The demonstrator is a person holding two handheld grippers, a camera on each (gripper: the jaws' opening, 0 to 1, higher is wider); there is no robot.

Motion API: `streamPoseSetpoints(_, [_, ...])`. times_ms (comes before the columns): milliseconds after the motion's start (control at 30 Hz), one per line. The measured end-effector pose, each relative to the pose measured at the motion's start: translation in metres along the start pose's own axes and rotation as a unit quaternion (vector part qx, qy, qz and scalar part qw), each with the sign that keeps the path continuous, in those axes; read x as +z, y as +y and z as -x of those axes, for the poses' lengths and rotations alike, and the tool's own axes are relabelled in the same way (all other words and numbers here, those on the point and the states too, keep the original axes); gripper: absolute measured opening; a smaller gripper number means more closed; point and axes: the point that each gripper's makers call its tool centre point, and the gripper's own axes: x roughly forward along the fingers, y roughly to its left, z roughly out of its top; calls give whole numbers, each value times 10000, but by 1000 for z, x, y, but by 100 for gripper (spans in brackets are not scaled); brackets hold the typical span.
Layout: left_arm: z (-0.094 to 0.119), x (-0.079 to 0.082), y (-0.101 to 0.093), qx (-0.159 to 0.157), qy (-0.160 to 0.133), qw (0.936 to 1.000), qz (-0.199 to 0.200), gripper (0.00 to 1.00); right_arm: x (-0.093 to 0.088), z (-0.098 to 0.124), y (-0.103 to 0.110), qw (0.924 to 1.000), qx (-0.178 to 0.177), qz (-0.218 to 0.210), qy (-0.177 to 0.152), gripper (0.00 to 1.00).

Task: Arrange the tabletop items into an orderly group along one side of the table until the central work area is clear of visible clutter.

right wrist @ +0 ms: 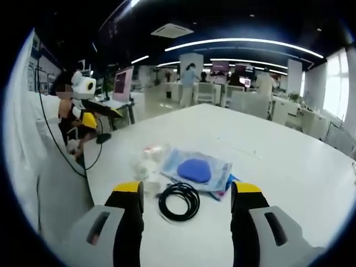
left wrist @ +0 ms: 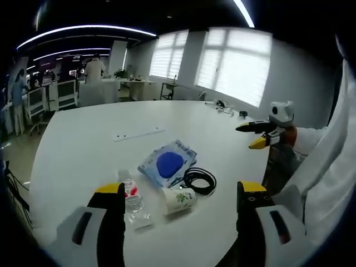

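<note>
Fingers of the left gripper (left wrist: 181, 206) and right gripper (right wrist: 187, 206) are spread, holding nothing. Clustered near the desk (left wrist: 83, 139) edge: bottle (left wrist: 132, 203), paper cup (left wrist: 179, 200), cable coil (right wrist: 178, 201), soft packet (right wrist: 196, 169). All probably light; grip the crushable cup mid-body.

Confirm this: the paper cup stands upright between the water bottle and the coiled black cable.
Not quite. In the left gripper view the paper cup lies on its side, not upright. It does sit between the water bottle and the coiled black cable.

Bare table (left wrist: 83, 144) beyond clutter (left wrist: 167, 183)
</note>
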Motion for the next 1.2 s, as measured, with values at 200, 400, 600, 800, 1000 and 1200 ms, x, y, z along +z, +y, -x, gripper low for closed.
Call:
streamPoseSetpoints(200, [-10,5,2,-40,-13,10000,-2,84,-1,-11,-5,10000,13,-4,15,60])
streamPoseSetpoints(400, [-19,5,6,-69,8,10000,4,84,-4,-23,-9,9999,43,-94,40,60])
streamPoseSetpoints(600, [-26,2,10,-78,46,9999,51,83,-7,-31,-13,9999,39,-130,70,59])
streamPoseSetpoints(800, [-35,-1,14,-93,86,9999,90,83,-9,-41,-19,9998,25,-163,108,56])
streamPoseSetpoints(1000, [-44,0,17,-114,100,9998,116,82,-11,-52,-23,9997,36,-202,119,54])
streamPoseSetpoints(1200, [-51,0,19,-146,104,9997,139,82,-14,-63,-29,9996,9,-262,124,52])
